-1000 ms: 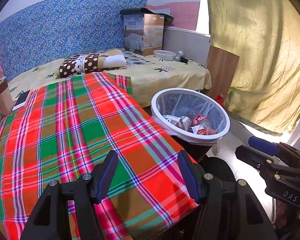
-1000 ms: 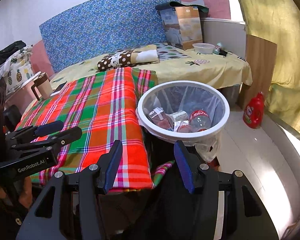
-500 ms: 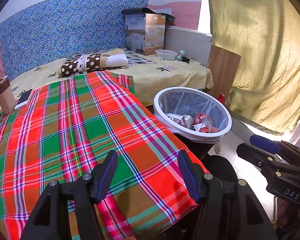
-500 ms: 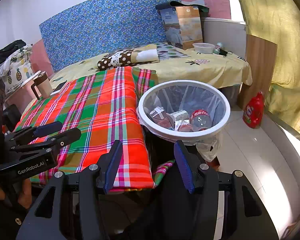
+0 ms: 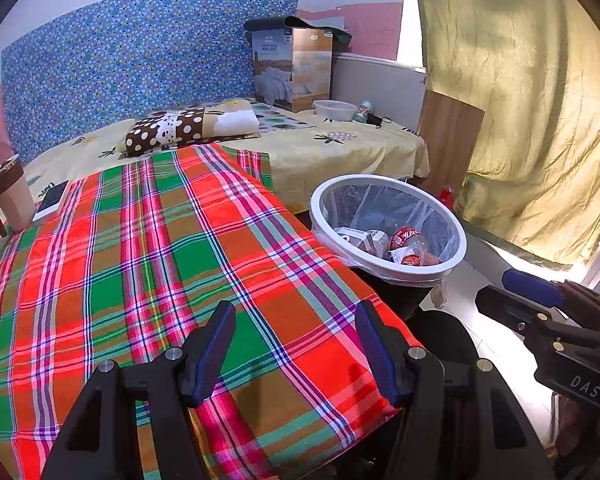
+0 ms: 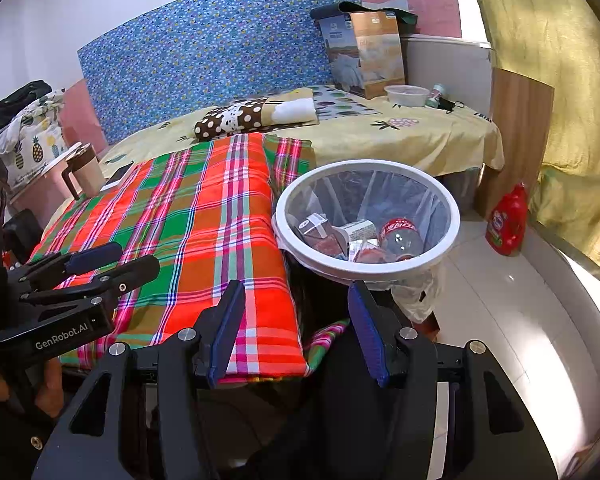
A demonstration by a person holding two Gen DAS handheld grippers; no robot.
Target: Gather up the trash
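Note:
A white-rimmed bin point(image 5: 388, 272) point(image 6: 370, 266) with a clear liner stands at the right edge of the plaid-covered table point(image 5: 148, 264) point(image 6: 196, 224). Inside lie a red-labelled plastic bottle point(image 5: 408, 240) point(image 6: 400, 236), small cartons point(image 6: 320, 228) and wrappers. My left gripper point(image 5: 296, 344) hovers open over the plaid cloth's near edge, nothing between its blue pads. Just short of the bin's near rim, my right gripper point(image 6: 296, 328) is open and empty too. Each gripper shows in the other's view, the right one point(image 5: 540, 300) at the right, the left one point(image 6: 96, 268) at the left.
A brown-lidded mug point(image 5: 10, 200) point(image 6: 84, 170) and a phone point(image 5: 52, 200) sit at the cloth's far left. Behind is a bed with a dotted pillow point(image 5: 188, 126), a box point(image 5: 292, 68), a plastic bowl point(image 5: 334, 110). A red bottle point(image 6: 506, 220) stands on the floor.
In the left wrist view the scene has slid slightly right and down; the right wrist view is almost unchanged. Both grippers stay open and empty.

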